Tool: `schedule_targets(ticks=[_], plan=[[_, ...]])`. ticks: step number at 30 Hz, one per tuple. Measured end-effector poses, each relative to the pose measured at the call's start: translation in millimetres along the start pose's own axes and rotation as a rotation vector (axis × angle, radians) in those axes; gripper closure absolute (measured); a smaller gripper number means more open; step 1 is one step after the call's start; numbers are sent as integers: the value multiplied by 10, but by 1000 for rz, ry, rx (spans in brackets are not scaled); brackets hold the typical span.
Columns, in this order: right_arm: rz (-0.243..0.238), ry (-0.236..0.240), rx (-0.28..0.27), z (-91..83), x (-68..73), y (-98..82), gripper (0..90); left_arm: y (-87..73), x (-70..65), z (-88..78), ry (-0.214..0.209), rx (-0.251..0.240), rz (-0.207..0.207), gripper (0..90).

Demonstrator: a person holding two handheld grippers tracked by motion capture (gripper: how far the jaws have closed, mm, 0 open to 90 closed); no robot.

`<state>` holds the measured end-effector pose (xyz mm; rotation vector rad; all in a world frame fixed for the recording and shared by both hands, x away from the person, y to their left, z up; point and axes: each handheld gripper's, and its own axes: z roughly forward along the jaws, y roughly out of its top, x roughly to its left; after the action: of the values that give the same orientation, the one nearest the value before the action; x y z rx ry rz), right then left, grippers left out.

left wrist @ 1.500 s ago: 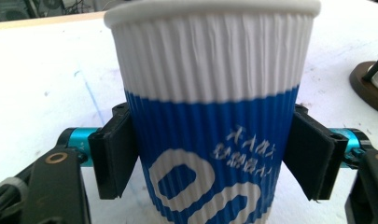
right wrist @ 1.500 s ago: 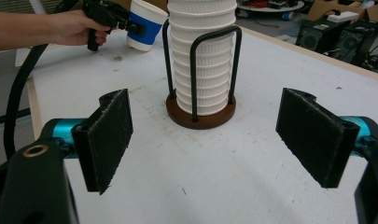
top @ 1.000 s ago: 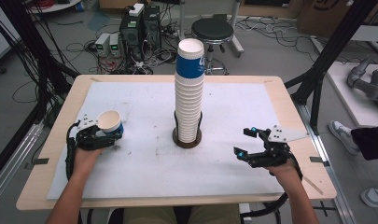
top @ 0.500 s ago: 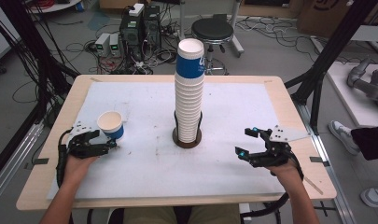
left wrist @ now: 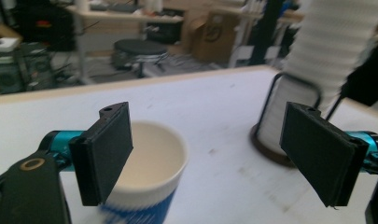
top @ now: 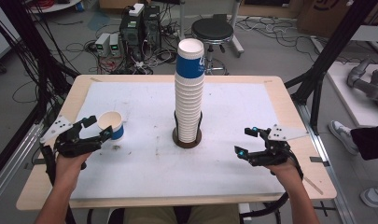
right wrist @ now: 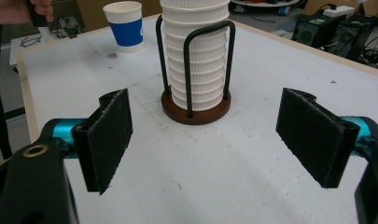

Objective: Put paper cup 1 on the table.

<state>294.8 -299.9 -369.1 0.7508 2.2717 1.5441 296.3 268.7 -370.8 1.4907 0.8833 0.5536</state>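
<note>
Even bright light, bkgd blurred

Blue-banded white paper cup point(top: 113, 127), white ribbed cup stack point(top: 189, 95), dark brown stand base point(right wrist: 196, 112), black claw pads point(right wrist: 107, 135).

Beyond the pale wooden bench point(top: 289, 100) with its white top sheet lay a grey concrete floor point(top: 270, 44) strewn with black cables point(top: 42, 46), where a round black stool point(top: 215, 31), stacked black computer boxes point(top: 139, 28) and brown cardboard cartons point(top: 324, 16) stood.
</note>
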Motion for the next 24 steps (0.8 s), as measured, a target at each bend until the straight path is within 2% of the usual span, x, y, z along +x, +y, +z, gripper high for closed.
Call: schedule_targets(ticks=[1,2,4,6,9,19,24], plan=[[0,0,0,0,0,0,189,0,0,0,0,0,0,171],[3,0,-1,-4,-3,-1,189,49,-43,61,-34,-10,1,171],[7,-3,-6,-7,-11,1,189,70,-68,93,-42,-19,-4,171],[11,-2,-5,-13,-18,5,189,127,-122,165,-70,-16,15,171],[11,-4,-8,-13,-32,15,189,171,-156,210,-88,-19,29,171],[10,-5,-6,-4,-22,27,189,198,-215,252,-122,-22,40,171],[8,-1,1,14,-10,33,189,199,-233,277,-123,-25,40,171]])
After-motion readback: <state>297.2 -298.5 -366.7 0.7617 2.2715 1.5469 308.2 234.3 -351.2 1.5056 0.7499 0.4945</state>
